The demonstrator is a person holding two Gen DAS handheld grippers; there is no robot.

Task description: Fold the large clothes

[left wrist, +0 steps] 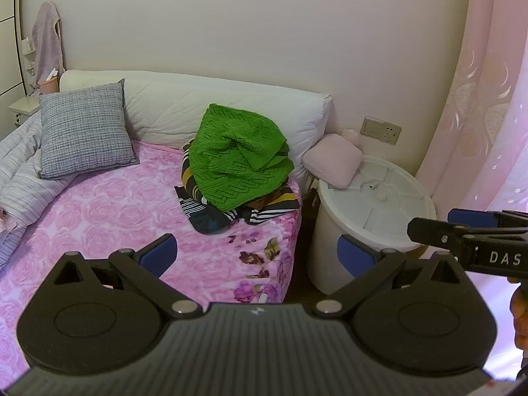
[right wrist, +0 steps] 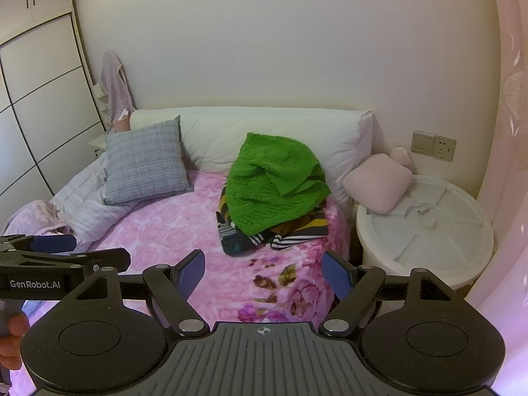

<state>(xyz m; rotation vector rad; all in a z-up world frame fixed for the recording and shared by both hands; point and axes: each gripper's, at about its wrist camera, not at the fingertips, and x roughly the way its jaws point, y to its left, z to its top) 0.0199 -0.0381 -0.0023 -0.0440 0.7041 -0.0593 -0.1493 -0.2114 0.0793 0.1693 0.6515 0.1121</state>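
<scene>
A green knitted garment [left wrist: 239, 158] [right wrist: 274, 183] lies crumpled on top of a pile of striped dark clothes [left wrist: 227, 213] [right wrist: 264, 236] at the far right corner of the pink floral bed [left wrist: 109, 217] [right wrist: 184, 227]. My left gripper [left wrist: 257, 252] hangs open over the near part of the bed, well short of the pile, with nothing between its blue pads. My right gripper [right wrist: 262, 272] is likewise open and empty, over the bed's near right edge. Each gripper also shows from the side in the other's view: the right gripper [left wrist: 468, 227] and the left gripper [right wrist: 62, 247].
A grey checked cushion [left wrist: 84, 130] and a long white pillow [left wrist: 227, 112] lean at the headboard. A striped quilt [left wrist: 23, 178] is bunched at the left. Right of the bed stands a white lidded tub [left wrist: 369, 217] with a pink cushion [left wrist: 333, 160]. A pink curtain [left wrist: 488, 115] hangs at the right.
</scene>
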